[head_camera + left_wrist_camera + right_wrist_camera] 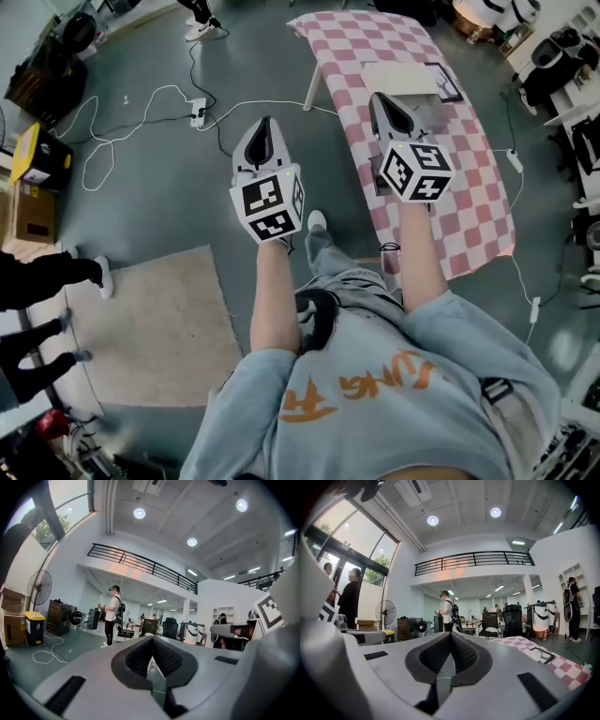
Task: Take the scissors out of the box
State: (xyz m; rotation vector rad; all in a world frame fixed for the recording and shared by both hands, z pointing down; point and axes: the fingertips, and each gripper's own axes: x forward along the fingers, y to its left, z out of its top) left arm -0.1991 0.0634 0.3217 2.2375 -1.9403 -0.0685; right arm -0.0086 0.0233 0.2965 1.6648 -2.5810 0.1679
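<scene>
I see no scissors in any view. A flat beige box (401, 79) lies on the pink checkered table (478, 197), with a dark-framed flat item (444, 84) beside it. My right gripper (380, 97) is held over the table's near left part, short of the box, its jaws shut with nothing between them (451, 634). My left gripper (266, 125) hangs over the grey floor to the left of the table; its jaws meet at the tips (152, 638) and hold nothing. Both point roughly level. The framed item (543, 656) also shows low at the right in the right gripper view.
White cables (141, 112) and a power strip (199, 114) lie on the floor at left. A yellow bin (37, 155), a cardboard box (28, 216) and a beige rug (150, 319) are nearby. A person (112, 613) stands farther off, and office chairs stand behind.
</scene>
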